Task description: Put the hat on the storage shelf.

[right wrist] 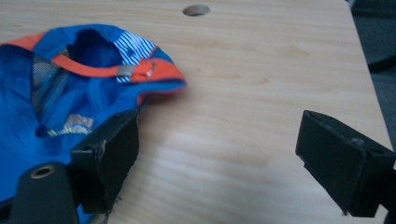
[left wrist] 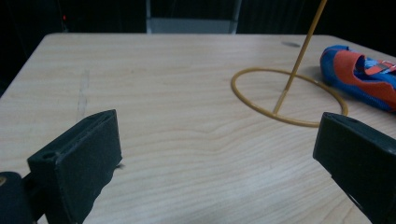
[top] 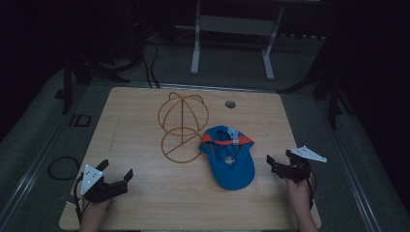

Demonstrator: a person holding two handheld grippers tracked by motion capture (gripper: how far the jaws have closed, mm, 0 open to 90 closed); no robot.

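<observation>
The high view looks forward and down over the whole counter [top: 145,193] from the person's side. The left tool's view sits low, close to the wood, facing the wire stand [left wrist: 289,98]. The right tool's view looks down nearer the cap [right wrist: 70,93]. All three share the cap.

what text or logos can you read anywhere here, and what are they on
Nothing can be read for certain.
Blue cap: a small patch with lettering inside it, too blurred to read.
Striped tag at the cap's orange strap: no readable text.
Wire hat stand, wooden table, left tongs and right tongs: no words, numbers or signs visible.
</observation>
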